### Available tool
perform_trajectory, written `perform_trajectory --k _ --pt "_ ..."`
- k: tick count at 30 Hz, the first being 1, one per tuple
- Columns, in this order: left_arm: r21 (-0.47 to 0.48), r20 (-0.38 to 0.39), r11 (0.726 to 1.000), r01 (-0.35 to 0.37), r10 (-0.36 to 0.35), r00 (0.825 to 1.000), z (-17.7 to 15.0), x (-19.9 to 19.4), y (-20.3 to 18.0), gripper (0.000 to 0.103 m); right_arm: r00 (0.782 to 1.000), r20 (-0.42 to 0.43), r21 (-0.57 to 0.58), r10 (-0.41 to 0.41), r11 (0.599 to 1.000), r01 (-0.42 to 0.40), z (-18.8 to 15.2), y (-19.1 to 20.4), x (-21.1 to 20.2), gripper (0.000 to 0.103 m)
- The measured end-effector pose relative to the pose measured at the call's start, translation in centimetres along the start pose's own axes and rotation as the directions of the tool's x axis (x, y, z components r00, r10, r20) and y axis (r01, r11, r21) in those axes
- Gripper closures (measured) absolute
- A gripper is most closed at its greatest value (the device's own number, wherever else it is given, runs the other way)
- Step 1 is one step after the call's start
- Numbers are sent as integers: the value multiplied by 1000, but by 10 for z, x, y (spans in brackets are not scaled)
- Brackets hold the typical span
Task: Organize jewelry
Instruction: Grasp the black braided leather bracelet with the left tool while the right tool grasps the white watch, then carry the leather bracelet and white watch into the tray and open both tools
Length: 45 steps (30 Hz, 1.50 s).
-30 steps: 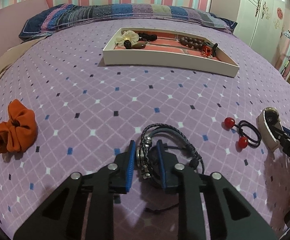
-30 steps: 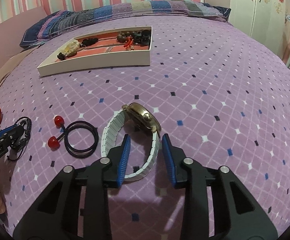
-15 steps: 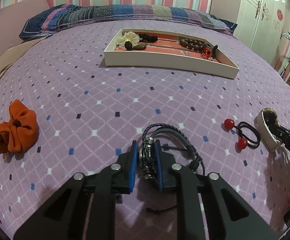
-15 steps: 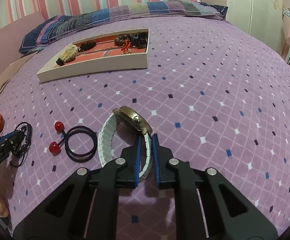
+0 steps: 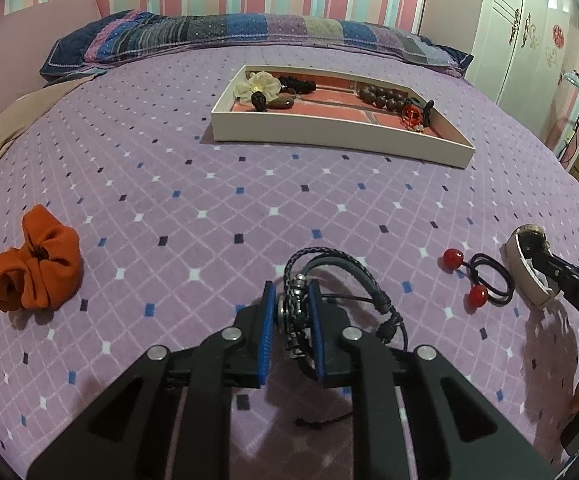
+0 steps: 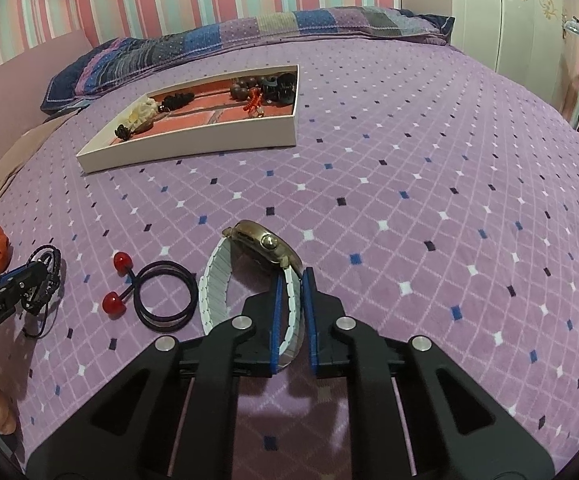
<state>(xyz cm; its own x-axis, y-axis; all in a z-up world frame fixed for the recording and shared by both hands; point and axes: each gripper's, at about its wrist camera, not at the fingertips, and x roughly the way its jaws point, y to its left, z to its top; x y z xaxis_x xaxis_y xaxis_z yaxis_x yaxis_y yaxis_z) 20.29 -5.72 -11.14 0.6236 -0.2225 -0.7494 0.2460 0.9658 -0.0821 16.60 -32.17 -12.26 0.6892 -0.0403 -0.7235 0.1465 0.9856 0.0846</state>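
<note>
Left wrist view: two grippers work over one purple bedspread (image 5: 249,184), and the loose pieces on it count out as one black braided bracelet (image 5: 329,276), one orange scrunchie (image 5: 35,264), one black hair tie with two red beads (image 5: 485,276) and one watch with a white band (image 5: 525,268). One shallow white tray (image 5: 329,136) sits farther up the bed, well apart from the loose pieces, holding a cream fabric flower (image 5: 257,85), dark beaded strands and a small red piece. The left gripper (image 5: 292,312) is clamped on the bracelet's metal-beaded section, both blue pads pressing it, while the braided loop arches out beyond the tips and to their right. In the right wrist view the right gripper (image 6: 290,312) has just been closing and now pinches the white band between its pads, the gold watch case (image 6: 265,244) standing on edge just beyond the fingertips. The hair tie lies between the two grippers, near the watch but not touching it. A wide stretch of bare bedspread runs from both grippers up to the tray's near wall, and more lies open to the right of the watch; the scrunchie sits alone off to the left.
</note>
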Motion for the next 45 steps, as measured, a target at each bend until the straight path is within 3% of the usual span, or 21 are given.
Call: perform_trajectory --k 20,33,45 --pt "13 49 1000 2 -2 999 47 3 -4 86 998 52 15 38 999 -39 39 3 3 92" --pt "29 86 999 -16 14 996 122 35 -8 86 994 91 12 57 998 -59 116 29 24 92" --pt "4 124 1000 -25 24 992 187 76 -2 86 998 64 -7 21 1000 -21 179 49 92 92"
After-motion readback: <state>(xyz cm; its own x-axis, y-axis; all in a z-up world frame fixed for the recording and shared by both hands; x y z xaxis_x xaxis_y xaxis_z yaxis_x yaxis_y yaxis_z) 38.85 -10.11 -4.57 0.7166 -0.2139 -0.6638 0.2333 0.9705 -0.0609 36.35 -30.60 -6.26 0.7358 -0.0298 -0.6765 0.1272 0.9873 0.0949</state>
